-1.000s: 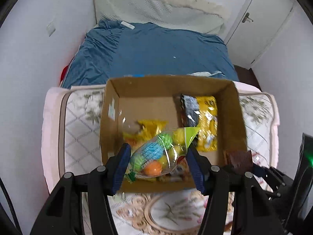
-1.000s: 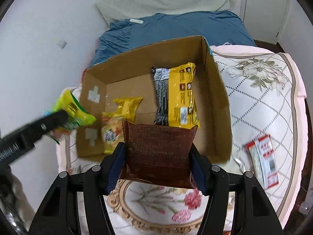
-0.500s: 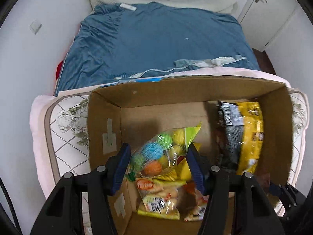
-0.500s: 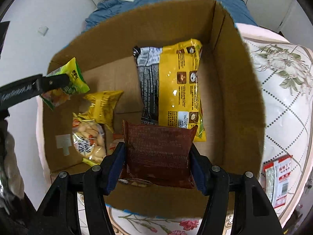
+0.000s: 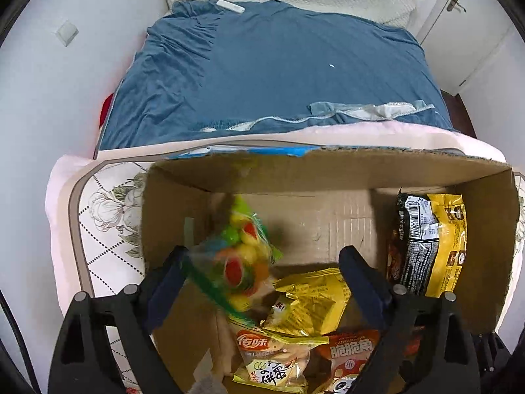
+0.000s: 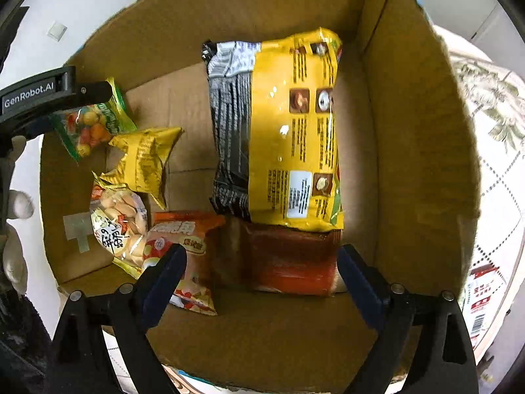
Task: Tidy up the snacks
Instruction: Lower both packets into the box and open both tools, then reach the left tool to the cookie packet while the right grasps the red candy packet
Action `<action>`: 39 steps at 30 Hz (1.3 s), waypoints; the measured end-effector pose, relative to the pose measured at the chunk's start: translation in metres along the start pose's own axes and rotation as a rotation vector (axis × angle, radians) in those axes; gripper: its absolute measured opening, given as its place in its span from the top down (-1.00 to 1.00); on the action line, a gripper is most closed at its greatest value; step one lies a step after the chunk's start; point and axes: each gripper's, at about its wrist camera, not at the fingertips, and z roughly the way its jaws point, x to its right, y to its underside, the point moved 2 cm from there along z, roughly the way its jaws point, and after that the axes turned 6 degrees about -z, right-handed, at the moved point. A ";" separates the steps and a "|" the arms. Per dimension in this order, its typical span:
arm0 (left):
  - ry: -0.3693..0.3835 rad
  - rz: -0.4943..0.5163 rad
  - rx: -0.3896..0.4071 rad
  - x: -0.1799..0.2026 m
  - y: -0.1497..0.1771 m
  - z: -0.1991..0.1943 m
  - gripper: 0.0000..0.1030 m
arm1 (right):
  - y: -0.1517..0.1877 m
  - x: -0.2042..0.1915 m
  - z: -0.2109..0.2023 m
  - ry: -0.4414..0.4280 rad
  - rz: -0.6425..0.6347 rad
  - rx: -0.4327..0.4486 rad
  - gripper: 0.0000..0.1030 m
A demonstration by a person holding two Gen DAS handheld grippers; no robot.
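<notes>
A cardboard box (image 5: 328, 170) (image 6: 410, 131) holds several snack packs. My left gripper (image 5: 262, 262) is open over the box; the clear bag of coloured candies (image 5: 239, 259) is blurred and falling from it, and it shows at the box's left side in the right wrist view (image 6: 92, 124). My right gripper (image 6: 259, 256) is open low inside the box; the brown-red packet (image 6: 288, 259) lies between its fingers on the box floor, under the end of a big yellow and black pack (image 6: 279, 131) (image 5: 426, 246).
Small yellow pouch (image 6: 144, 161), peanut bag (image 6: 118, 223) and orange snack bag (image 6: 183, 249) lie at the box's left. A red-white packet (image 6: 482, 298) lies outside on the quilted floral cover (image 5: 108, 229). A blue bed (image 5: 269, 75) is behind.
Both grippers opened. The candy bag dropped from the left one. The brown packet left the right one and lies in the box. Both cameras moved closer over the box.
</notes>
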 end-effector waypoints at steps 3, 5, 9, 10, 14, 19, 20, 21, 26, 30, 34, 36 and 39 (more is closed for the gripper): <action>0.013 -0.007 0.009 -0.002 0.002 -0.006 -0.79 | -0.003 -0.004 -0.011 0.015 -0.006 0.027 -0.87; 0.027 -0.012 0.022 -0.003 0.007 -0.015 -0.79 | -0.005 -0.001 -0.020 0.029 -0.015 0.049 -0.91; 0.038 -0.011 0.104 -0.001 0.024 -0.044 -0.79 | -0.002 0.001 -0.036 0.071 -0.025 0.105 -0.93; 0.041 -0.011 0.129 -0.002 0.031 -0.053 -0.79 | 0.001 0.001 -0.042 0.082 -0.025 0.125 -0.93; 0.032 -0.004 0.208 -0.004 0.065 -0.090 -0.79 | 0.009 0.000 -0.059 0.108 -0.028 0.176 -0.93; 0.033 -0.008 0.255 -0.007 0.103 -0.121 -0.79 | 0.030 0.000 -0.088 0.134 -0.038 0.251 -0.93; 0.027 -0.004 0.266 -0.007 0.112 -0.128 -0.79 | 0.035 -0.002 -0.094 0.134 -0.044 0.266 -0.93; 0.024 -0.002 0.273 -0.007 0.117 -0.132 -0.79 | 0.040 -0.002 -0.101 0.136 -0.047 0.278 -0.93; 0.028 -0.003 0.305 -0.008 0.149 -0.159 -0.79 | 0.068 -0.014 -0.127 0.150 -0.065 0.342 -0.93; 0.035 -0.018 0.328 -0.010 0.174 -0.179 -0.79 | 0.090 -0.021 -0.146 0.160 -0.084 0.384 -0.93; 0.047 -0.041 0.338 -0.012 0.194 -0.195 -0.79 | 0.112 -0.026 -0.164 0.148 -0.090 0.411 -0.93; 0.049 -0.056 0.343 -0.014 0.205 -0.203 -0.79 | 0.122 -0.028 -0.170 0.138 -0.091 0.420 -0.93; 0.052 -0.068 0.348 -0.015 0.218 -0.209 -0.79 | 0.138 -0.032 -0.176 0.111 -0.090 0.418 -0.93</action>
